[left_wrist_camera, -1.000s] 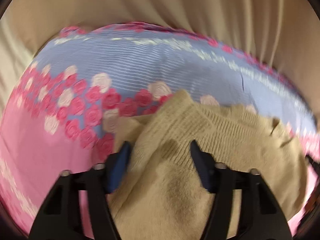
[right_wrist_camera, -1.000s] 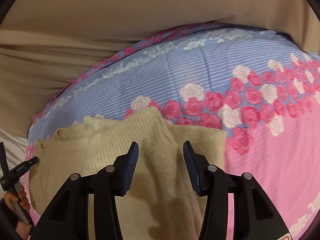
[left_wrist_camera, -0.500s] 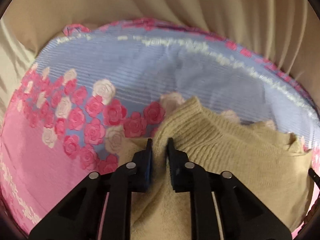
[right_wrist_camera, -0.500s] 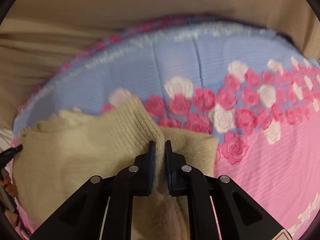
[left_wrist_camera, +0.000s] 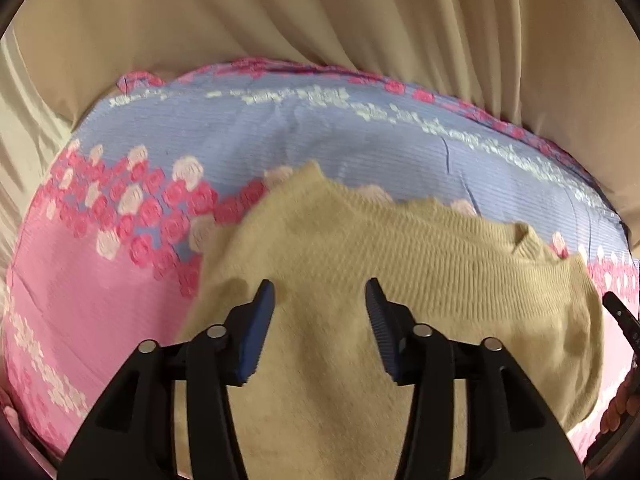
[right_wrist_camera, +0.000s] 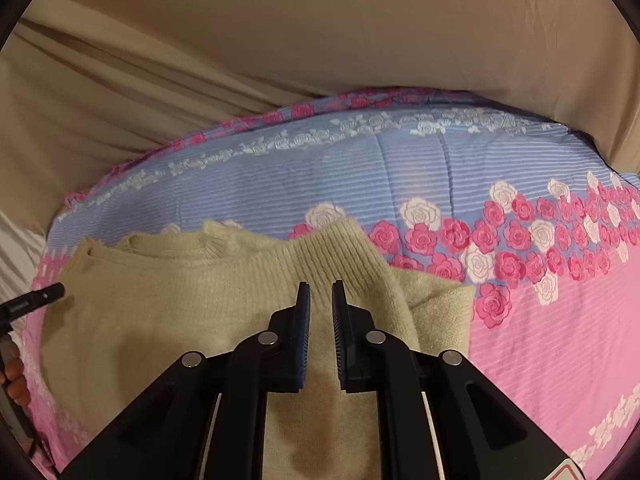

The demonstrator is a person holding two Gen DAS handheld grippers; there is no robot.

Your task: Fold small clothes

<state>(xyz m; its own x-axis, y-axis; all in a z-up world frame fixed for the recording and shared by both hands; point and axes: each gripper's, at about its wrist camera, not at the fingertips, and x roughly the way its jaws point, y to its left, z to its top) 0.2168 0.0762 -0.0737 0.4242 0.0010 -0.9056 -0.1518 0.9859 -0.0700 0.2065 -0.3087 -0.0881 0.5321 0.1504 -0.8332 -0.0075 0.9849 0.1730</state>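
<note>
Above one beige sweater (left_wrist_camera: pixel 360 280) at six o'clock, left gripper (left_wrist_camera: pixel 320 300) tilts down, just releasing; right gripper (right_wrist_camera: pixel 320 296) clenches its fabric.

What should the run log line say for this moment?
left gripper: jaws just opened, above sweater | right gripper: jaws just closed, pinching sweater | sweater on bedspread

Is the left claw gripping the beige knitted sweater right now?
Apart. The left wrist view shows the left claw with its jaws spread wide, having just opened, above the beige knitted sweater; both blue pads stand clear of the knit.
</note>
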